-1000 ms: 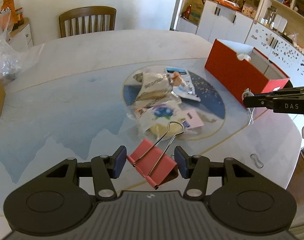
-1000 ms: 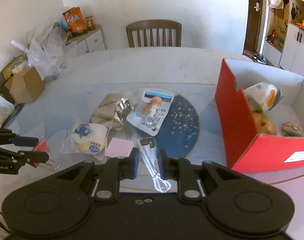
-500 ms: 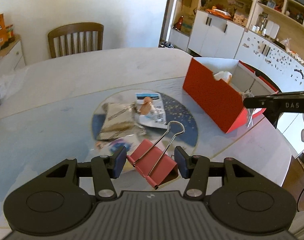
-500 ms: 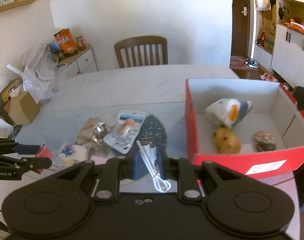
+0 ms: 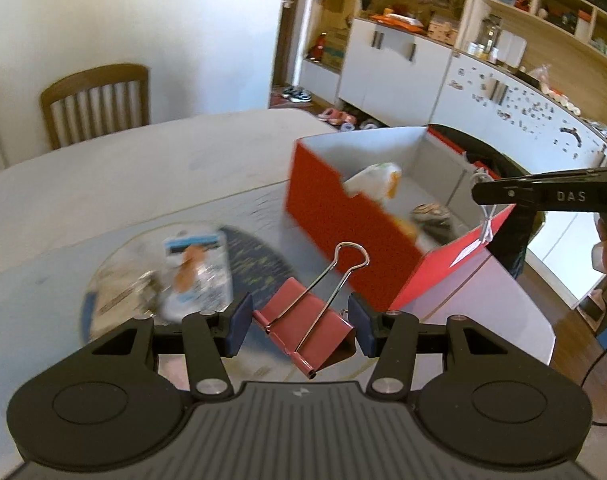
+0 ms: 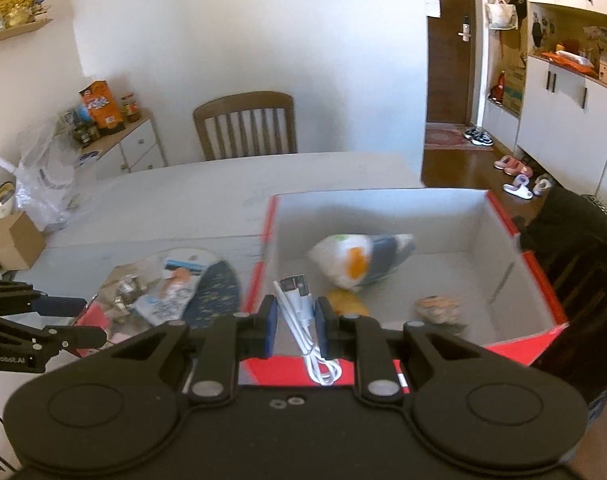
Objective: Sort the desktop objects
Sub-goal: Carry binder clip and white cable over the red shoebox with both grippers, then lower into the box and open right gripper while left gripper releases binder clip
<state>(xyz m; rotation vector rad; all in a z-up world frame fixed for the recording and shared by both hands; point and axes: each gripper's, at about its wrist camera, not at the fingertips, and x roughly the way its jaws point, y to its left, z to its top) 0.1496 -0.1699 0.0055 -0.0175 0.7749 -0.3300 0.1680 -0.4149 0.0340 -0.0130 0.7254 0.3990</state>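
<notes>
My left gripper (image 5: 299,322) is shut on a pink binder clip (image 5: 303,322) with wire handles, held in the air above the table's round mat. A coiled white USB cable (image 6: 301,320) sits pinched in my right gripper (image 6: 295,320), which is shut and hangs over the near wall of the red box (image 6: 543,280). Seen from the left wrist, the red box (image 5: 343,224) lies ahead and to the right, with the right gripper's finger (image 5: 543,192) above its near corner. Inside lie a white and orange packet (image 6: 355,260), a yellow item (image 6: 349,304) and a brown item (image 6: 439,308).
Loose packets (image 6: 175,288) remain on the round blue mat (image 5: 255,256) left of the box. A wooden chair (image 6: 245,126) stands at the table's far side. A cardboard box (image 6: 13,240) and plastic bags (image 6: 43,184) sit at the left. Cabinets line the right wall.
Both grippers have travelled right and upward with their loads. The red box has come much closer; the right gripper now hangs over its near wall, and the mat's packets lie further left.
</notes>
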